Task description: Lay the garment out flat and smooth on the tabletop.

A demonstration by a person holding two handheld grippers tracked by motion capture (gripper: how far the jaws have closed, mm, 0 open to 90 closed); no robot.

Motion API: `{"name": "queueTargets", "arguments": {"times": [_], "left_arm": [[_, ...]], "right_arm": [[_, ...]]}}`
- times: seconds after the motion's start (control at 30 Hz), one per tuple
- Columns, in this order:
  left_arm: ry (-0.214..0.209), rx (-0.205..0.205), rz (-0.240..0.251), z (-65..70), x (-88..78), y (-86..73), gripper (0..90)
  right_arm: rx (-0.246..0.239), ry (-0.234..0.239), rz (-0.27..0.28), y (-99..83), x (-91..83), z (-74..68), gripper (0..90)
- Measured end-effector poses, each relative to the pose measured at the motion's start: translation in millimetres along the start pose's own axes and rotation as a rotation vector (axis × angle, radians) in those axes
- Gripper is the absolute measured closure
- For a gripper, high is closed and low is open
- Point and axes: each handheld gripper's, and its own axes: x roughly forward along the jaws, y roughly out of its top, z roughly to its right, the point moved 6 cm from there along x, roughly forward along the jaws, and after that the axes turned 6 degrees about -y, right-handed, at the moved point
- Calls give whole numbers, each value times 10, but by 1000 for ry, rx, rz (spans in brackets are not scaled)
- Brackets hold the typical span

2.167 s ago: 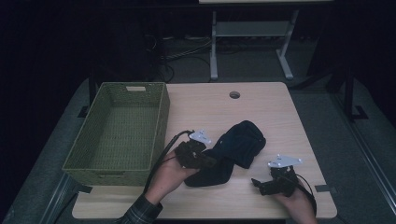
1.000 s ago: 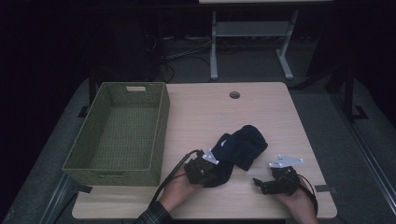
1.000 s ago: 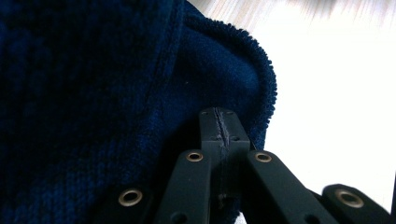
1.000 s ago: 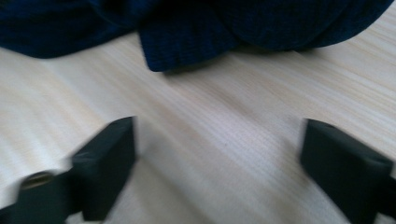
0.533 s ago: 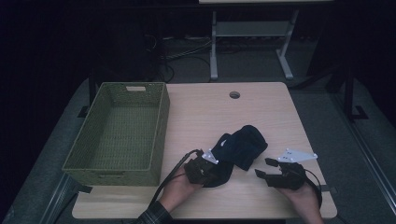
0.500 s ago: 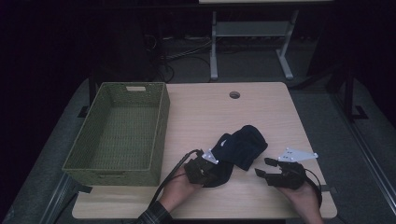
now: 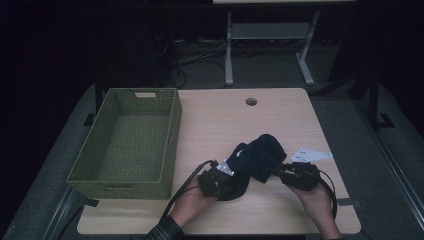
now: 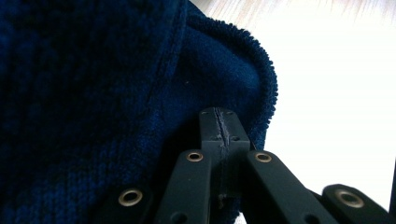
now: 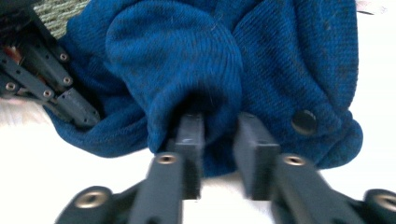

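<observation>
At the near edge of the pale wooden worktop [image 7: 215,120], the left gripper [image 7: 216,181] lay in the person's left hand [image 7: 187,202], its fingers [image 8: 218,135] pressed together on a fold of the dark blue knitted garment [image 7: 257,159]. To the right, the right gripper [image 7: 292,175] sat in the right hand [image 7: 315,200]; its fingers [image 9: 191,135] had just been closing, with a bulge of the garment between them, though a gap remained and whether they gripped it could not be told. The garment lay bunched between both grippers, near the worktop's near-right part. A dark round button [image 9: 304,122] showed on it. Farther left stood the green woven rectangular basket [image 7: 80,172].
</observation>
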Motion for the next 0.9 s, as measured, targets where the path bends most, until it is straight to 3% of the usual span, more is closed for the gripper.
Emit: {"name": "queueTargets", "arguments": {"times": [0.03,0.1,0.4,0.9], "left_arm": [[1,1,0,-3,-1,0,900],[1,1,0,-3,-1,0,900],[-4,-2,-5,-2,-1,3,900],[-20,-7,5,-24,-1,2,900]], "right_arm": [[9,9,2,35,18,2,849],[-4,7,-8,63,36,14,861],[0,12,-10,212,58,32,869],[-33,-1,-7,671,190,65,874]]}}
